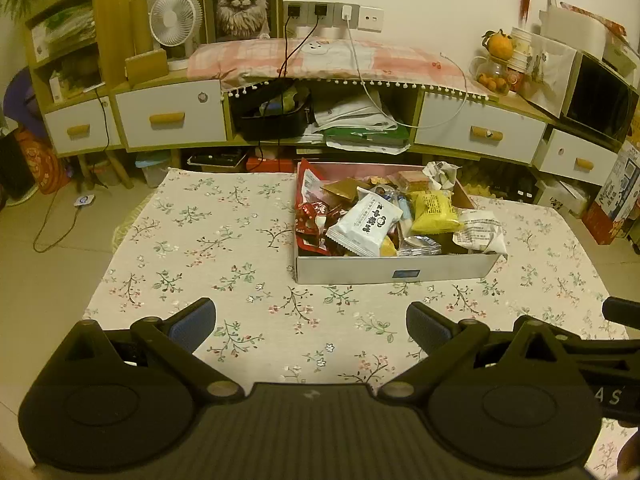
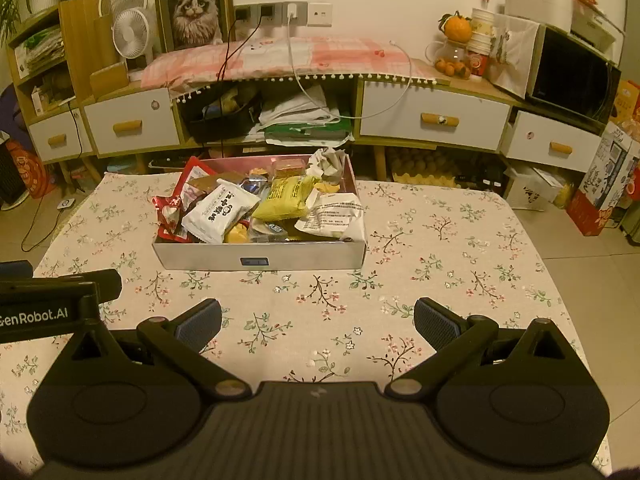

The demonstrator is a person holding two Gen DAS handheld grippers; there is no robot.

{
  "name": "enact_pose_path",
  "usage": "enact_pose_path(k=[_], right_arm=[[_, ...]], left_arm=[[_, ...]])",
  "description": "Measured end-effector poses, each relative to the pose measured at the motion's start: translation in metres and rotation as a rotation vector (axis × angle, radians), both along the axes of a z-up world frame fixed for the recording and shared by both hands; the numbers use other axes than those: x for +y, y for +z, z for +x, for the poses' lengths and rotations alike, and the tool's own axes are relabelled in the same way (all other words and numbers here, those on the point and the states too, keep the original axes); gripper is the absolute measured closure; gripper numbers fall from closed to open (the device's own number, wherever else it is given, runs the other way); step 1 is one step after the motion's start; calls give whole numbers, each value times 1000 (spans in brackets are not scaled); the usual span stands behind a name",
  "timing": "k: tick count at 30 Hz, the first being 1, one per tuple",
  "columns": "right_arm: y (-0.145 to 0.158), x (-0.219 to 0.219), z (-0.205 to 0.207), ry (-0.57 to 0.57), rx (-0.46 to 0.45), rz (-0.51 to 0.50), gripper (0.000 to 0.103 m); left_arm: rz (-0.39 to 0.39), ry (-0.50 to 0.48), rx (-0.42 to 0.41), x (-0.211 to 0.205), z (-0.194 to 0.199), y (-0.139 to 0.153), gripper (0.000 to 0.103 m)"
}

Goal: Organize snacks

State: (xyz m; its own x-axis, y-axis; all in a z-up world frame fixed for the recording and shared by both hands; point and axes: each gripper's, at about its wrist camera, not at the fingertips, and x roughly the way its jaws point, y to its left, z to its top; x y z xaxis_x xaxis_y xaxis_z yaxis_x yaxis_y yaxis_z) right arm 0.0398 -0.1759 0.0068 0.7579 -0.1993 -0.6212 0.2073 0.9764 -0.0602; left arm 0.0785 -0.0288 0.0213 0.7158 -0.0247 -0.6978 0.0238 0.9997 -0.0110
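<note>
At twelve o'clock from our left gripper (image 1: 311, 322), well apart from it, sits the box (image 1: 394, 270) heaped with snacks: a white packet (image 1: 366, 222) at the front, a yellow packet (image 1: 434, 212) to its two o'clock, red wrappers (image 1: 310, 216) at the nine o'clock edge, and a crumpled white wrapper (image 1: 478, 232) hanging over the three o'clock corner. From our right gripper (image 2: 318, 320) the same box lies toward eleven o'clock, equally far off. Both pairs of jaws are spread wide, with nothing between them but cloth. We see the box resting on a floral tablecloth (image 1: 224, 248) that covers a low table. Beyond it, at twelve o'clock, runs a cabinet (image 1: 172, 116) with white drawers, a pink cloth (image 1: 320, 58) on top, a cat picture (image 1: 240, 6) and two fans (image 1: 174, 20) toward eleven, oranges (image 1: 498, 46) and a microwave (image 1: 600, 98) toward two.
</note>
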Motion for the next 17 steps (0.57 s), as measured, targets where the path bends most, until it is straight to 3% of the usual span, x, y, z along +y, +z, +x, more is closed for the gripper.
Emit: enact_pose_path(k=[17], right_arm=[[0, 1, 0, -1, 0, 0, 0]], left_arm=[[-2, 2, 4, 0, 0, 0, 0]])
